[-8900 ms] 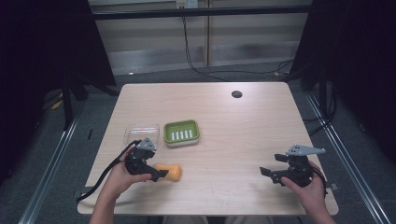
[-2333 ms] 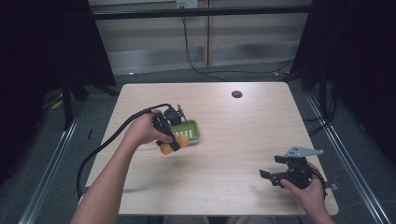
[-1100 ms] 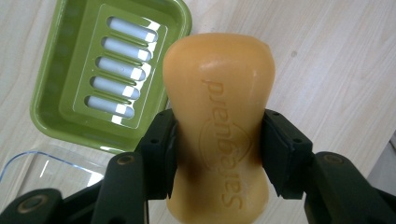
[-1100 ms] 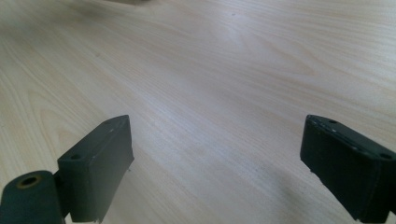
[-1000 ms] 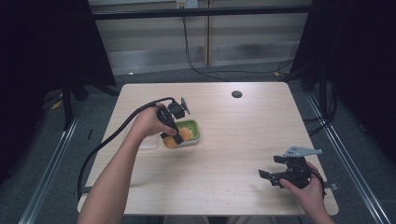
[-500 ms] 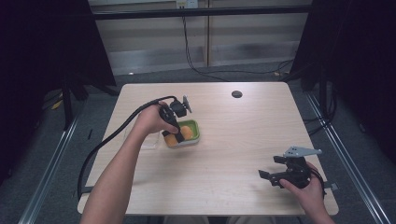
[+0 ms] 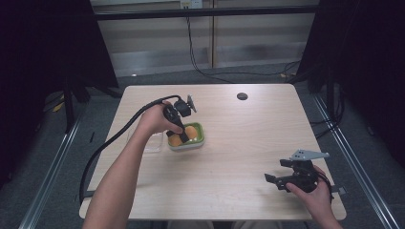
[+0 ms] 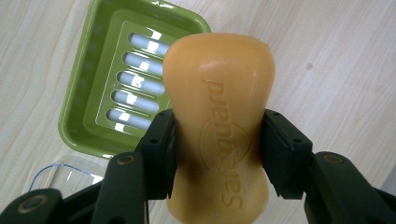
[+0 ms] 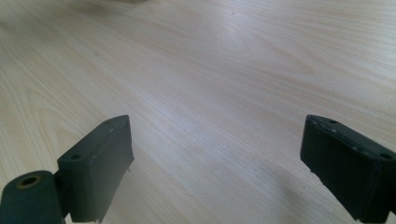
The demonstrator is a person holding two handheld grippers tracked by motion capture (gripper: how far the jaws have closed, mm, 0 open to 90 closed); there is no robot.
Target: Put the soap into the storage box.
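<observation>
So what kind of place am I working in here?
Probably a lab recording station, not a home: a bare wooden table ringed by black curtains, metal floor rails, and cables along the wall.

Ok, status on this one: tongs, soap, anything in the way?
Left tongs shut on soap, over green dish. Right tongs open, idle above table. Nothing blocking the dish.

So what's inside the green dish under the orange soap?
The green soap dish has a slotted bottom with five long slits showing white. The orange soap bar, clamped in the left gripper, hangs over it and hides the dish's right side, so anything there cannot be seen.
</observation>
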